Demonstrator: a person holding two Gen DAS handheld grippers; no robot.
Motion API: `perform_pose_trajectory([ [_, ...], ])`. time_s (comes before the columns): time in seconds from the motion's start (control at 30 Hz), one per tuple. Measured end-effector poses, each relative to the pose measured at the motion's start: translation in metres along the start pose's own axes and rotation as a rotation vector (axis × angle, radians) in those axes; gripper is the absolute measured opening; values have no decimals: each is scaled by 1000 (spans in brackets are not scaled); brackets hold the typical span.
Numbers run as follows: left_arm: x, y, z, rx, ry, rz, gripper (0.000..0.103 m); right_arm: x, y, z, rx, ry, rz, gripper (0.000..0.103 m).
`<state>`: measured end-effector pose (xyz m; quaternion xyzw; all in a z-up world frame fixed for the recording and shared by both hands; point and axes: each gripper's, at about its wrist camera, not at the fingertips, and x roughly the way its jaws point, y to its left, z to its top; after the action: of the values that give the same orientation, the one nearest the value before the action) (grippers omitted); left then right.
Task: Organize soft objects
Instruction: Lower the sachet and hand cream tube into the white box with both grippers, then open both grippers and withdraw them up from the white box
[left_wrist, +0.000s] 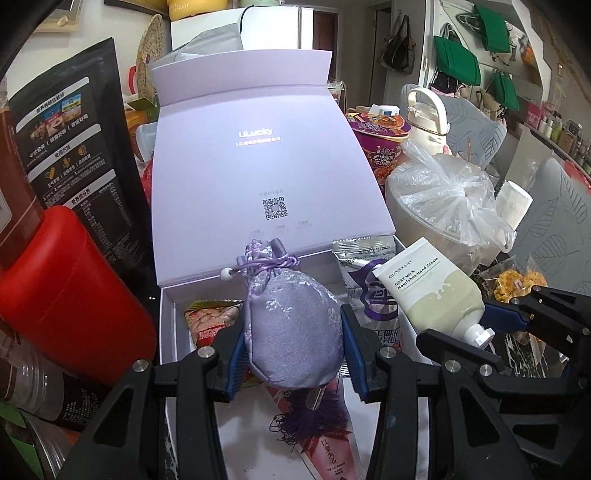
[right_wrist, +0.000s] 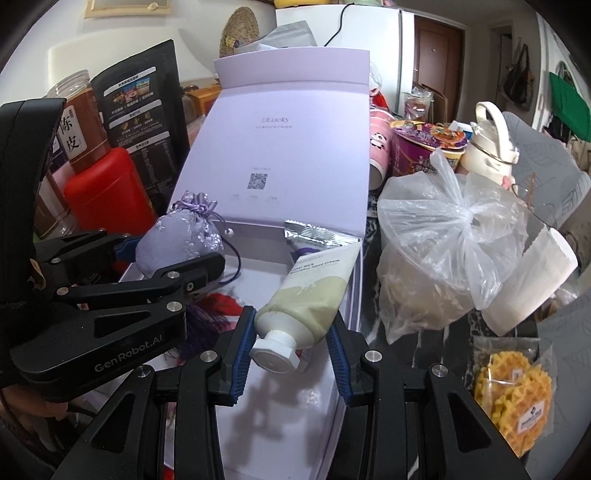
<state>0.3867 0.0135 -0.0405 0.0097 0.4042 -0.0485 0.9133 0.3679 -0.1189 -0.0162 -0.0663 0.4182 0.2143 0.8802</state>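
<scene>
Left gripper (left_wrist: 293, 350) pinches a lilac sachet pouch (left_wrist: 293, 332) above the open gift box (left_wrist: 168, 325); right gripper (right_wrist: 291, 350) pinches a hand cream tube (right_wrist: 306, 306) at the box's 3 o'clock; lower both gently, releasing clear of the packets (left_wrist: 373, 291) inside.

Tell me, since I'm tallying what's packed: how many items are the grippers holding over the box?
2. The lavender sachet pouch is in the left gripper; the hand cream tube is in the right gripper. Both hang over the open purple box.
</scene>
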Motion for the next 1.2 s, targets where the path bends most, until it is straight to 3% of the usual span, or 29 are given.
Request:
perform_pose_trajectory([
  [0.1, -2, 1, 2, -2, 7, 15, 45, 0, -1, 0, -2, 8, -21, 44],
  [0.17, -4, 1, 3, -1, 1, 38, 45, -1, -1, 0, -9, 14, -23, 58],
  [0.33, -2, 3, 5, -16, 31, 31, 46, -5, 1, 2, -12, 8, -45, 62],
  [0.43, -3, 2, 6, -12, 30, 58, 51, -8, 0, 3, -10, 1, -52, 62],
  [0.5, -4, 3, 6, -13, 28, 67, 70, -10, -2, 3, -7, -5, -59, 62],
  [0.57, -7, 2, 6, -16, 18, 75, 76, -13, -3, 4, -5, -13, -69, 62],
  [1.2, -43, -3, 12, -2, -51, 92, 76, -48, -4, 7, 15, -77, -81, 62],
])
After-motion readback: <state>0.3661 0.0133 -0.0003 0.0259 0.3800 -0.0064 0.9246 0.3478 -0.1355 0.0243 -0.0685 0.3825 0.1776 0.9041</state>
